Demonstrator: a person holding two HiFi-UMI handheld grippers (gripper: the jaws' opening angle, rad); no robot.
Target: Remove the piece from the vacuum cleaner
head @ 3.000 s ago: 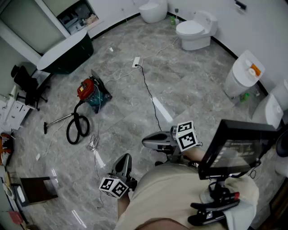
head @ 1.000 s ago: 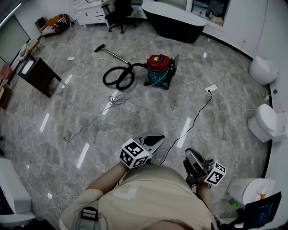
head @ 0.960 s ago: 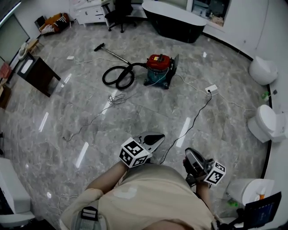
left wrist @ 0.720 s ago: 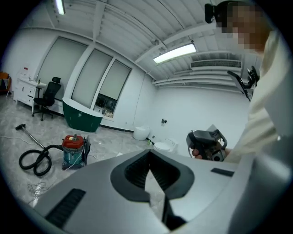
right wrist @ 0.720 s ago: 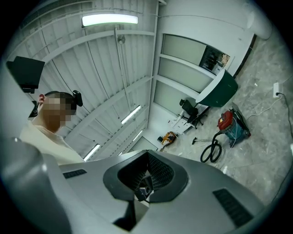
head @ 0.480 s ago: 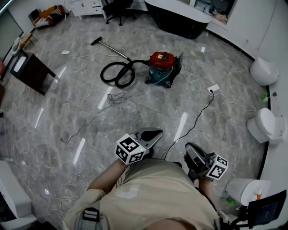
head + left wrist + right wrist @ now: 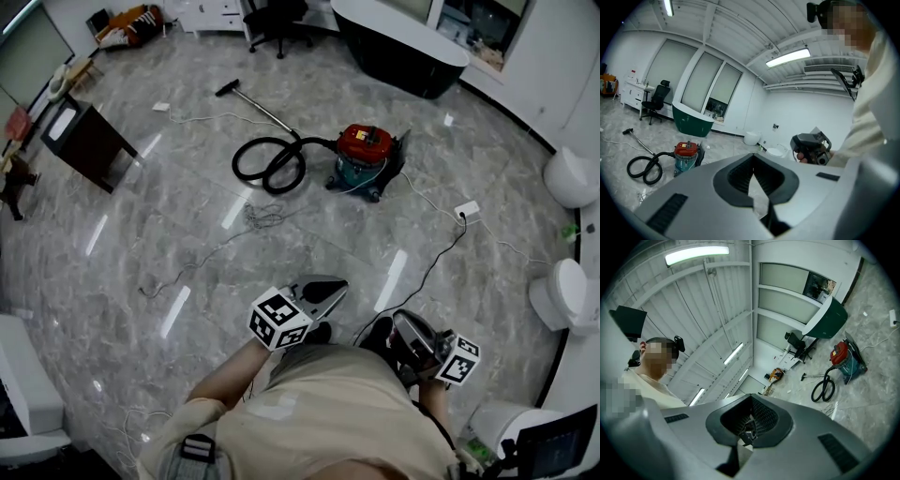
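Note:
The vacuum cleaner (image 7: 367, 155), red on top with a teal body, stands on the floor far ahead of me. Its black hose (image 7: 272, 164) lies coiled to its left and runs into a wand with a floor nozzle (image 7: 230, 87). Both grippers are near my waist, well short of it. My left gripper (image 7: 339, 284) is shut and holds nothing. My right gripper (image 7: 398, 322) is also shut and empty. The left gripper view shows the vacuum cleaner (image 7: 686, 154) beyond the left gripper (image 7: 752, 158). The right gripper view has the vacuum cleaner (image 7: 846, 357) at the right, past the right gripper (image 7: 750, 400).
A black bathtub (image 7: 403, 42) and an office chair (image 7: 281, 14) stand at the back. Toilets (image 7: 562, 295) line the right wall. A dark side table (image 7: 89, 141) sits at the left. A power strip (image 7: 466, 211) with its black cable (image 7: 427, 272) and a loose cord (image 7: 253, 220) lie on the floor.
My view has swung round to face the vacuum cleaner, which now sits slightly further right and lower in view. Both grippers stay shut near my waist.

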